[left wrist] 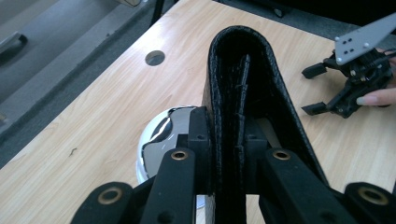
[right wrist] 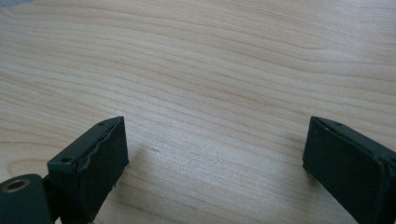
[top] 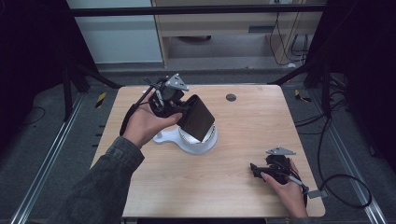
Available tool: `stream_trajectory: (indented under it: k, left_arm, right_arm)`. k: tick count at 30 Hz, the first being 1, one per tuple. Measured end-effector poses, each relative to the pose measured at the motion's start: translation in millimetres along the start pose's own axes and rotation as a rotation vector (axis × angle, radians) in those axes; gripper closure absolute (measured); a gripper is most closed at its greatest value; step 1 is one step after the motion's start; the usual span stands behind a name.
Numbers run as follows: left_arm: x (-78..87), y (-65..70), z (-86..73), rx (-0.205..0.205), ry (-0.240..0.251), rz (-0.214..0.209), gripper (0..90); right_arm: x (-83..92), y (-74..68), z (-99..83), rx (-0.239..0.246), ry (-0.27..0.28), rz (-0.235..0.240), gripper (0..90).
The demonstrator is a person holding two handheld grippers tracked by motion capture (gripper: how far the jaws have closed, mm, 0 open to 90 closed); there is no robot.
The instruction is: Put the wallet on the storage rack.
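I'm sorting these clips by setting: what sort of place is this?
Probably a lab recording station: a bare wooden table ringed by a dark metal frame, loose cables trailing over grey carpet, and a person working with a handheld gripper.

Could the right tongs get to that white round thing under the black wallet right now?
Probably yes. The right tongs are open and hold nothing, and bare table lies between them and the white stand. The black wallet, gripped by the left tongs, hangs over its top, though.

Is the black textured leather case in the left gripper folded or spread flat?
Folded. In the left gripper view the black leather case bends into a rounded loop, both layers pinched together by the left gripper.
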State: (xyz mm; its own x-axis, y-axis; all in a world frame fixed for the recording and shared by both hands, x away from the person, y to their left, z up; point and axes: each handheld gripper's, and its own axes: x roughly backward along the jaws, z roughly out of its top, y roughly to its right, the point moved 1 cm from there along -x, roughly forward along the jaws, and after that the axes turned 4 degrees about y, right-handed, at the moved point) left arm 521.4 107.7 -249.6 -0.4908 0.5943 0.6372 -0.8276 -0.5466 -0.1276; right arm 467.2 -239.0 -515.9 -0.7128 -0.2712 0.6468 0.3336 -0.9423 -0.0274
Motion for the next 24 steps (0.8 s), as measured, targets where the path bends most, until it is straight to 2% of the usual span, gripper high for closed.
stream_trajectory:
  k: [3,12,19,24]
  left_arm:
    - [2.6,-4.1,-0.6,0.010,0.007,0.009,79.3]
    - [-1.0,-8.8,-3.9,0.015,-0.007,0.032,79.3]
    - [-16.8,-13.8,-9.9,0.031,-0.023,0.048,79.3]
    - [-22.7,-15.1,-14.0,0.036,-0.030,0.036,79.3]
  right_arm:
    - [-2.5,-2.0,-2.4,0.029,0.018,-0.019,3.3]
    - [-3.0,-2.2,-2.5,0.027,0.021,-0.020,3.1]
    - [-2.6,-3.0,-2.9,0.021,0.019,-0.022,3.1]
    - [-2.2,-3.2,-3.2,0.025,0.019,-0.020,3.1]
